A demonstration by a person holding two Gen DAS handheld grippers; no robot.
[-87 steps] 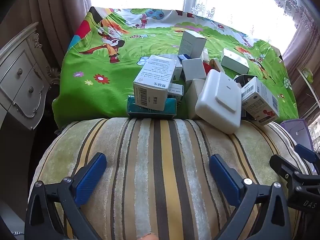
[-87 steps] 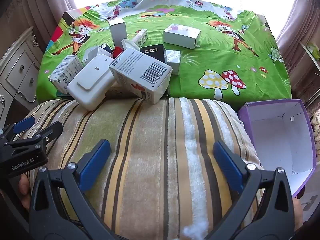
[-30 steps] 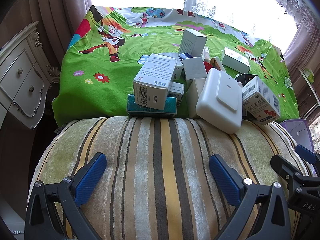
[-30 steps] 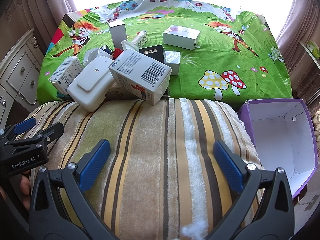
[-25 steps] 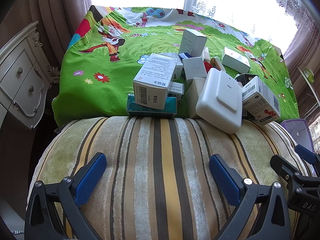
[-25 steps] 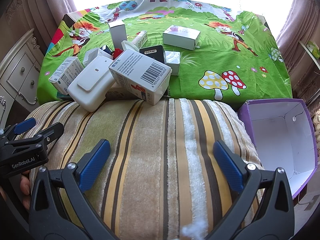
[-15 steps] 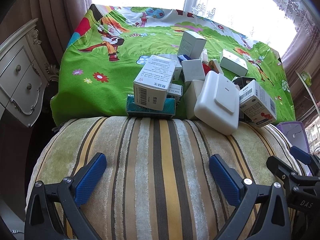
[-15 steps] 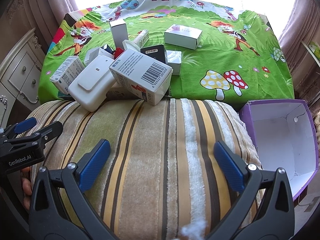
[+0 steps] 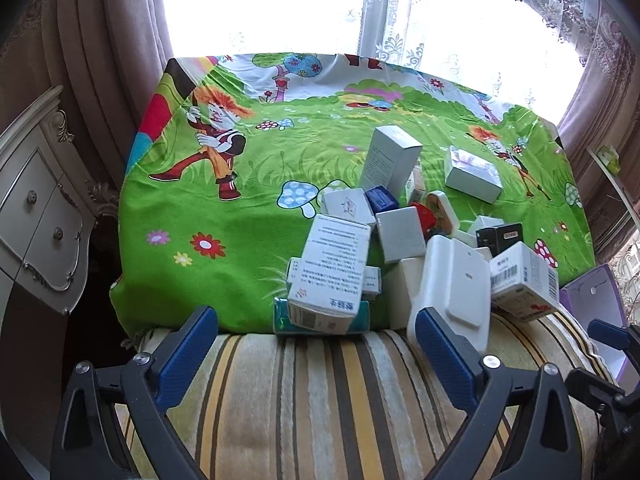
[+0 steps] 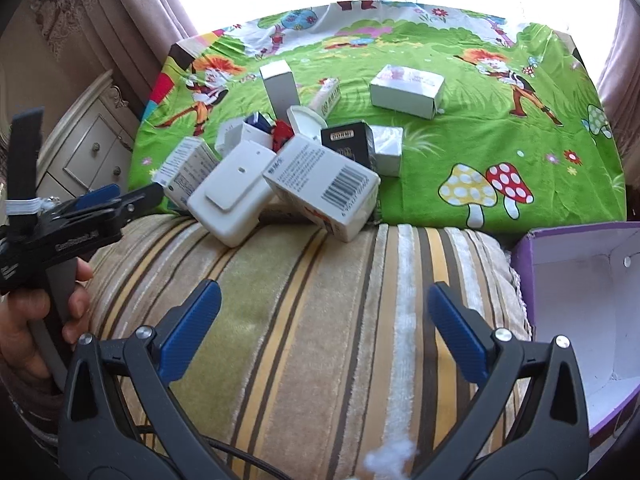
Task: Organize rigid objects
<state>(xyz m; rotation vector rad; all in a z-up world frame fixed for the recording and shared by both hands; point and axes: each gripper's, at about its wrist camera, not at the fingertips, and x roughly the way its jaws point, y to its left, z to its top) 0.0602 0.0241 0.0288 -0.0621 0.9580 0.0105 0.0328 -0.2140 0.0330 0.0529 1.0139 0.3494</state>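
A pile of small boxes lies on a green cartoon cloth [image 9: 224, 236] at its near edge. It includes a white printed carton [image 9: 330, 270] on a teal box [image 9: 282, 316], a white plastic case [image 9: 452, 284], a barcode carton [image 9: 524, 280] and a black box [image 10: 348, 144]. In the right wrist view the case [image 10: 230, 196] and barcode carton [image 10: 324, 188] lean on the striped cushion. My left gripper [image 9: 316, 350] is open and empty just short of the printed carton. My right gripper [image 10: 320, 320] is open and empty over the cushion.
A striped cushion [image 10: 320, 300] fills the foreground. An open purple box [image 10: 580, 292], white inside, stands at the right. A lone white box [image 10: 406, 84] lies farther back on the cloth. A white dresser [image 9: 36, 208] stands at the left. Curtains and a bright window lie behind.
Both grippers have moved forward toward the pile. The left gripper now reaches the cushion's far edge, close to the printed carton. Both stay open.
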